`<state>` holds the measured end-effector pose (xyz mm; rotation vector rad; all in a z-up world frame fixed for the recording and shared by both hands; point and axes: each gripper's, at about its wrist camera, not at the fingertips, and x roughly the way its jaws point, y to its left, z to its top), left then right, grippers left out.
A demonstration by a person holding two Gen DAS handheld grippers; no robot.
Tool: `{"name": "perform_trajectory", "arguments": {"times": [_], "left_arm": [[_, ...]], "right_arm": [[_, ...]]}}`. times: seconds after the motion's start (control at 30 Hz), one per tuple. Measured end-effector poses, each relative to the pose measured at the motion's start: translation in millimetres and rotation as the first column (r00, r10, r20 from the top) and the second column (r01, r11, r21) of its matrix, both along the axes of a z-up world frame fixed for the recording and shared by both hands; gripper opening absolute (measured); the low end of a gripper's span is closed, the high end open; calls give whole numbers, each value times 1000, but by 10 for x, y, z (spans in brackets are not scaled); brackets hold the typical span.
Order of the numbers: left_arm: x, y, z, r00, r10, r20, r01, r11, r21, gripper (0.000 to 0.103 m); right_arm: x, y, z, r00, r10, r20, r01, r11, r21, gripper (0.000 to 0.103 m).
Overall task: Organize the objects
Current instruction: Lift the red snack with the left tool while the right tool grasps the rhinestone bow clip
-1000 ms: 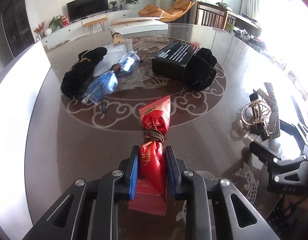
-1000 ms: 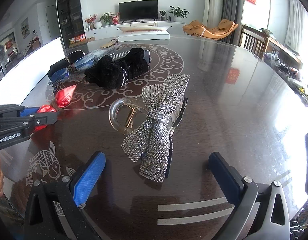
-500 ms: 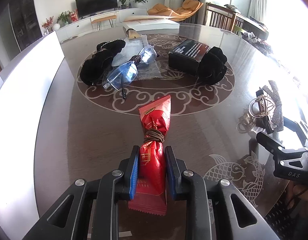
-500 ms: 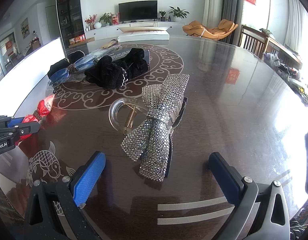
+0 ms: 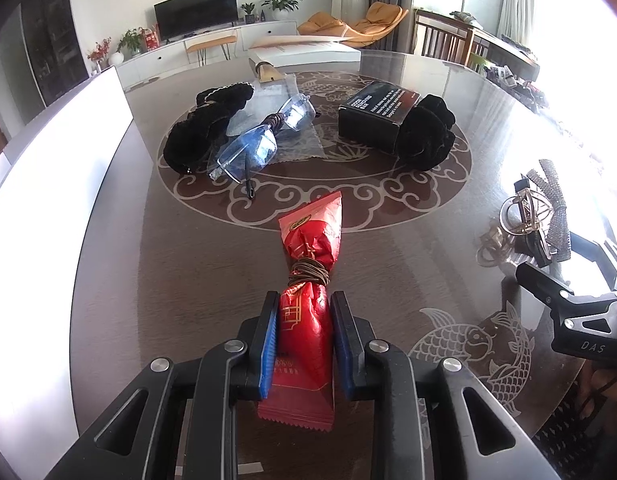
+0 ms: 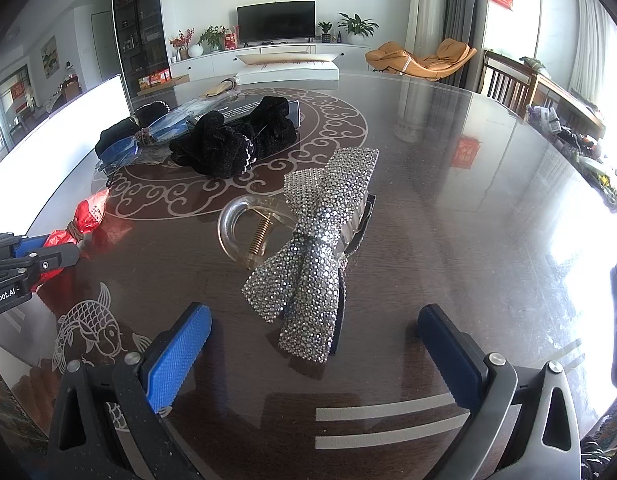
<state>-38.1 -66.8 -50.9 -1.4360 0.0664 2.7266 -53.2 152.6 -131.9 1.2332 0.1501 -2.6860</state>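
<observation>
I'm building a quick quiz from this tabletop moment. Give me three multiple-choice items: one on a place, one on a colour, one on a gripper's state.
1. Where is the rhinestone bow clip?
A. on the black box
B. on the table before the right gripper
C. in the left gripper

2. What colour is the snack packet?
A. green
B. red
C. white

3. The left gripper is:
A. shut on the packet
B. open and empty
C. holding the glasses

Answers: 1 B, it lies ahead of the open jaws; 2 B, red wrapper; 3 A, both pads press its sides.
</observation>
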Motion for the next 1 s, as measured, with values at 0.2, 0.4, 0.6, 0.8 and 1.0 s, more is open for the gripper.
{"name": "perform_trajectory", "arguments": {"times": [0.2,0.4,0.6,0.8,1.0], "left_arm": [[4,-16,-4,1000,4,-3,-4,1000,-5,37],[-10,-157,-55,999,36,6,-36,999,1,75],[-22,-132,-48,1000,1,2,-1,1000,2,65],[-23,34,-16,998,-49,-44,49,999,12,21],[103,-140,88,998,-21,-59,28,992,126,20]], "right_arm": [[1,-3,-3,1000,0,0,0,1000,0,103],[-2,-2,-1,1000,1,4,-1,1000,0,103],[-27,136,112,996,5,86,5,992,-125,103],[-240,-96,219,995,-58,83,67,992,-109,103],[-370,-27,298,991,-78,108,94,983,-160,50]]}}
